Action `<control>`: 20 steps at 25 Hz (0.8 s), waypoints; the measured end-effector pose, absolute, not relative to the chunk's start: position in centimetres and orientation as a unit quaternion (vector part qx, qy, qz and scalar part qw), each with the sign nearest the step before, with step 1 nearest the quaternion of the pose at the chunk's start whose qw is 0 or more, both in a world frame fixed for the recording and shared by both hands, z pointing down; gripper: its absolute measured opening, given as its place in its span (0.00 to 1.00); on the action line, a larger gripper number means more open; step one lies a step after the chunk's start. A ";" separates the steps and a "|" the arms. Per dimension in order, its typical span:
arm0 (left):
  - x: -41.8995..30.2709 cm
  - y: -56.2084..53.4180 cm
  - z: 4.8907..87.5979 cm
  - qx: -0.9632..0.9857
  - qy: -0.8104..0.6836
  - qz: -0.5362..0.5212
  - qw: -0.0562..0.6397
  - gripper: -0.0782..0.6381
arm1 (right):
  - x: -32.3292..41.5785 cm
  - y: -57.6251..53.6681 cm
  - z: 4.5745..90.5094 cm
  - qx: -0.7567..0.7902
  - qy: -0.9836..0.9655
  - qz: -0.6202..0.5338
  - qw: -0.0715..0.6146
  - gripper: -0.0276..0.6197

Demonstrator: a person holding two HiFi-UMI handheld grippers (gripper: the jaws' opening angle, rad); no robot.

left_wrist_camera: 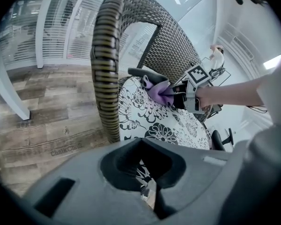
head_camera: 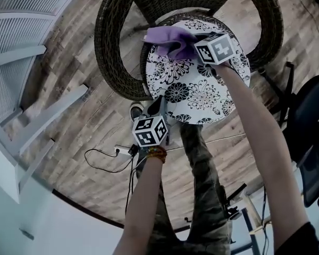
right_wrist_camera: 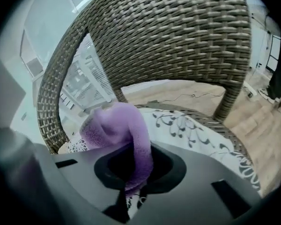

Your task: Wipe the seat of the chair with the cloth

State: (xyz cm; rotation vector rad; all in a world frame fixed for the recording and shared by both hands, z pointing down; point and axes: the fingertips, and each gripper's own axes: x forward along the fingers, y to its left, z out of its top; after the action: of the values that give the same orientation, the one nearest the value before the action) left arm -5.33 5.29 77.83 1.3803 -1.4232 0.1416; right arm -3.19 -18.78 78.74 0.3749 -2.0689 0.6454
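A round wicker chair [head_camera: 114, 47] holds a white seat cushion with black flowers [head_camera: 202, 92]. A purple cloth [head_camera: 170, 39] lies bunched on the far left part of the cushion. My right gripper [head_camera: 195, 45] is shut on the cloth. In the right gripper view the cloth [right_wrist_camera: 117, 125] runs down between the jaws of the right gripper [right_wrist_camera: 129, 198], above the cushion [right_wrist_camera: 196, 130]. My left gripper [head_camera: 159, 106] hovers at the cushion's near edge, shut and holding nothing. From the left gripper [left_wrist_camera: 147, 196] the cloth [left_wrist_camera: 157, 90] and the right gripper [left_wrist_camera: 178, 97] show across the cushion [left_wrist_camera: 145, 116].
The wicker backrest [right_wrist_camera: 178, 36] curves round the far side of the seat, and the armrest [left_wrist_camera: 105, 69] rises at the left. White frame bars [head_camera: 21, 89] stand to the left. A cable [head_camera: 114, 153] lies on the wooden floor. A dark office chair [head_camera: 308, 132] is at the right.
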 end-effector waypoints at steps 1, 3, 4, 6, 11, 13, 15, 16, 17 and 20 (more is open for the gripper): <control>-5.3 5.3 77.8 0.582 -0.600 0.060 0.545 0.13 | -2.3 -19.8 78.7 0.170 -0.835 0.263 0.453 0.11; -5.3 5.2 77.9 0.582 -0.601 0.060 0.545 0.13 | -0.5 -21.7 78.6 0.204 -0.827 0.264 0.453 0.11; -5.3 5.2 77.9 0.582 -0.600 0.060 0.545 0.13 | 0.3 -22.6 78.5 0.218 -0.823 0.262 0.455 0.11; -5.4 5.1 77.9 0.583 -0.599 0.060 0.546 0.13 | 1.8 -24.0 78.4 0.240 -0.816 0.257 0.458 0.11; -5.5 4.9 77.9 0.583 -0.597 0.062 0.547 0.13 | 6.3 -27.9 77.2 0.335 -0.787 0.240 0.459 0.11; -5.4 4.7 78.0 0.584 -0.596 0.062 0.547 0.13 | 8.8 -29.8 76.0 0.394 -0.768 0.233 0.447 0.11; -5.4 4.8 78.0 0.585 -0.593 0.067 0.549 0.13 | 10.0 -30.4 74.7 0.422 -0.766 0.233 0.426 0.11; -5.6 5.0 77.9 0.584 -0.592 0.072 0.550 0.13 | 9.8 -30.0 74.1 0.414 -0.775 0.233 0.416 0.11; -5.8 5.2 77.9 0.585 -0.591 0.079 0.550 0.13 | 9.1 -29.3 73.4 0.396 -0.790 0.229 0.408 0.11; -5.4 4.7 77.5 0.612 -0.575 0.118 0.530 0.13 | 8.1 -27.0 70.7 0.341 -0.831 0.216 0.383 0.11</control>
State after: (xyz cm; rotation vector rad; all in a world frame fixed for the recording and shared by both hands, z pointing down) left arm -5.36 4.68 77.45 1.4620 -1.3720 0.2820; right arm 8.08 -27.04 70.65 0.8692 -2.1178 0.5514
